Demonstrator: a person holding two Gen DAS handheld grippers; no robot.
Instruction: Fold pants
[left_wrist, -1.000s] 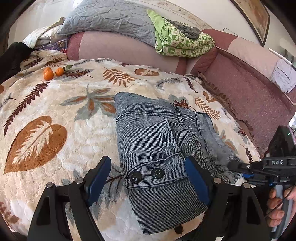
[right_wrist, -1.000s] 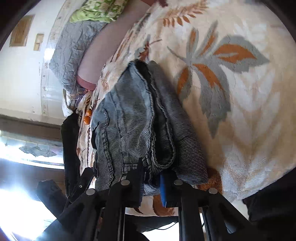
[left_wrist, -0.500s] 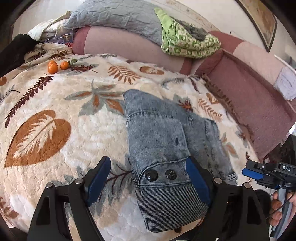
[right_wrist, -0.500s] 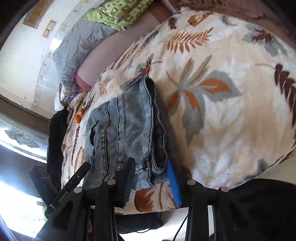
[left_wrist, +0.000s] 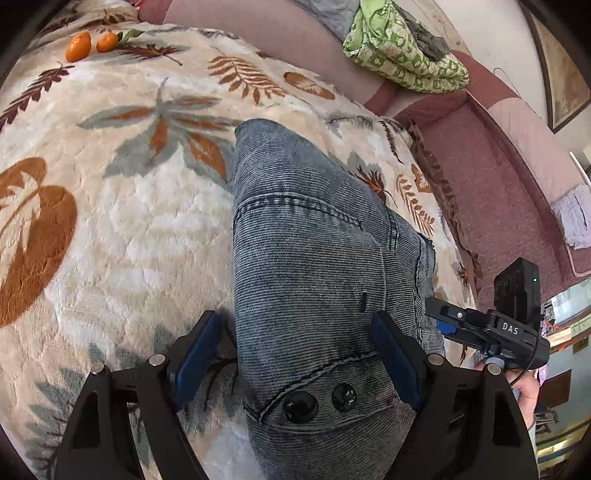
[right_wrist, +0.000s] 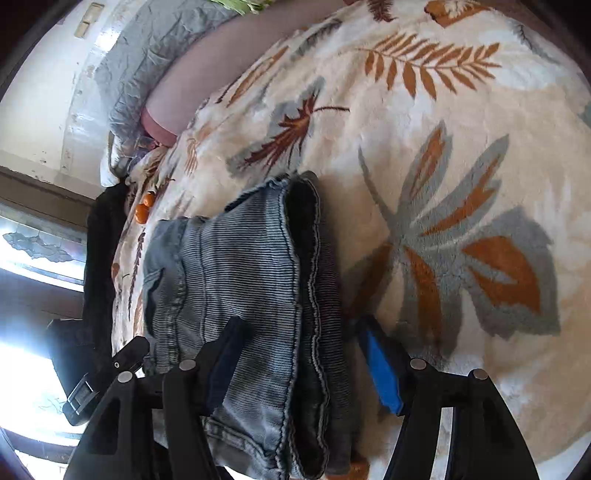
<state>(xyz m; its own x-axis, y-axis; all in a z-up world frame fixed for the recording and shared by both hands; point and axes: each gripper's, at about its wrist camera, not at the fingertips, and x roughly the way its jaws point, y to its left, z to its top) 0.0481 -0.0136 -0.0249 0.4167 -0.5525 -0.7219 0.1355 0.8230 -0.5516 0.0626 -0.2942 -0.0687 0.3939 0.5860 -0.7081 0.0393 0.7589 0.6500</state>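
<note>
The pants (left_wrist: 310, 266) are grey-blue denim, folded into a thick bundle that lies on a blanket (left_wrist: 110, 221) with orange and grey leaf prints, spread over a bed. In the left wrist view the bundle runs from the middle of the blanket down to the near edge, with a stitched pocket seam across it and two dark buttons (left_wrist: 317, 402) near the waistband end. In the right wrist view the stacked layers show from the side, the hems and seams lying one on top of another.

The left gripper (left_wrist: 295, 354) has its blue-padded fingers (left_wrist: 195, 354) spread wide, one on each side of the bundle's near end; whether the pads touch the cloth I cannot tell. The right gripper (right_wrist: 299, 365) also has its fingers (right_wrist: 380, 373) parted, straddling the edge of the folded stack, one dark finger over the denim and the blue one just beside it above the blanket. In the left wrist view the right gripper appears at the bundle's right edge, with the person's hand (left_wrist: 524, 387) on its handle.

Two small oranges (left_wrist: 90, 44) sit on the far corner of the blanket, well apart from the pants. Beyond them a pinkish headboard cushion (left_wrist: 295, 40) carries a green patterned cloth (left_wrist: 402, 55) and a grey quilt (right_wrist: 147, 70).
</note>
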